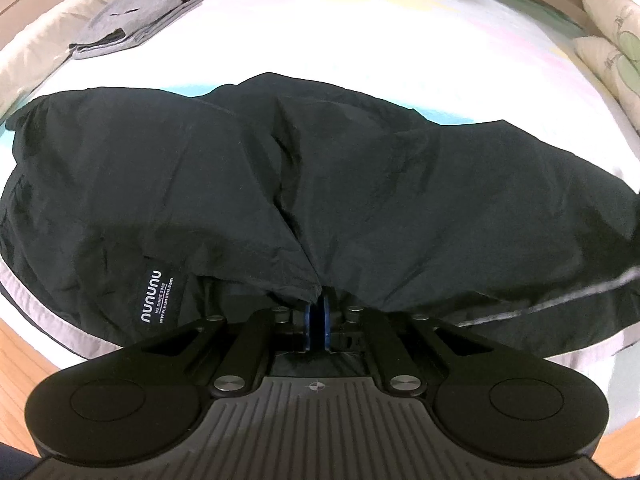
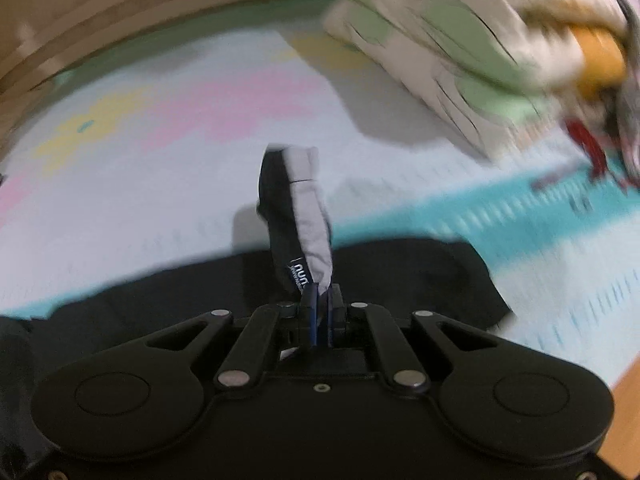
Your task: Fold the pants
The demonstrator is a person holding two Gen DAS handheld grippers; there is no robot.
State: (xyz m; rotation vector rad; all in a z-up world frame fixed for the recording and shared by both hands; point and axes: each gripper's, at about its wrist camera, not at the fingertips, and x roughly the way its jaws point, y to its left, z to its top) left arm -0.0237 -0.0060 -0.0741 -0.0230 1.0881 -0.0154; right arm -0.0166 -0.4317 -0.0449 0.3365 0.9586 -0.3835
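The black pants point(image 1: 280, 184) lie spread across the near part of the bed point(image 1: 400, 40), which is covered by a pale sheet with pastel patches. In the left wrist view they fill the middle from left to right, with a white printed label point(image 1: 160, 296) on the near left and a grey band along the near edge. The left gripper point(image 1: 319, 318) is closed on a bunched fold of the pants at that near edge, its blue pads point(image 1: 307, 322) pinching the black cloth between them.

Only this view shows a folded grey garment point(image 1: 148, 16) at the far left of the bed, well apart from the pants, and pillows point(image 1: 612, 48) at the far right.

The right wrist view is blurred. The right gripper point(image 2: 320, 300) is clamped on a narrow strip of the pants point(image 2: 296, 216), black with a grey band and part of the same label, which stands up from the pads point(image 2: 310, 312) above the sheet point(image 2: 160, 160). More black cloth lies flat just beyond the gripper. A patterned pillow point(image 2: 460, 40) sits at the far right, with an orange thing point(image 2: 600, 60) beside it too smeared to identify.
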